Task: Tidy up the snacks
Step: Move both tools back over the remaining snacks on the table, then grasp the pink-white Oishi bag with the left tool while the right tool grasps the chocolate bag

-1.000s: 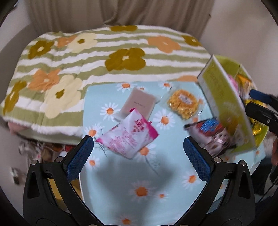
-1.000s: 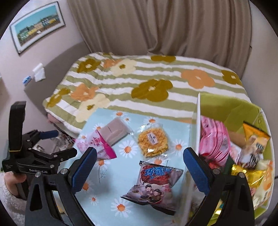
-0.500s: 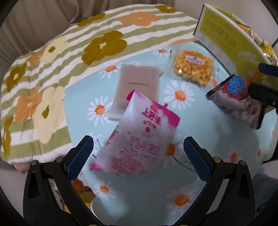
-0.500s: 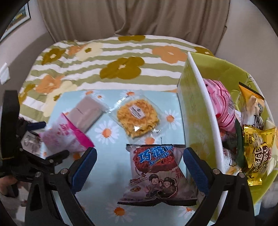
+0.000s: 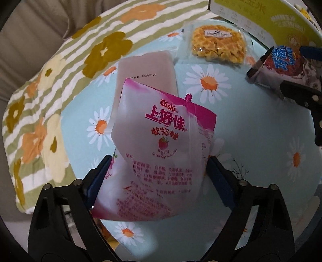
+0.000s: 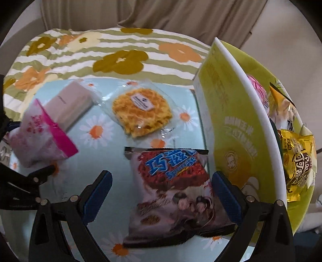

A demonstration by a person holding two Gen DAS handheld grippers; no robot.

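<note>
Pink candy bag (image 5: 159, 153) on the daisy-cloth desk (image 5: 261, 129), lower edge hidden, left gripper (image 5: 159, 177) jaws closing around it, nearer than before, right gripper (image 6: 161, 193) jaws spread over the chocolate snack bag (image 6: 173, 185).

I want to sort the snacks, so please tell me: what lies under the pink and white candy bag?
Under the pink and white candy bag, the flat pale mauve packet lies partly covered; only its far end shows. The daisy tablecloth is beneath; anything else is hidden.

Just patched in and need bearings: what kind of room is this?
Most likely a bedroom at home: a floral striped quilt on what looks like a bed, beige curtains behind it, and a small table under a daisy-print tablecloth.
</note>
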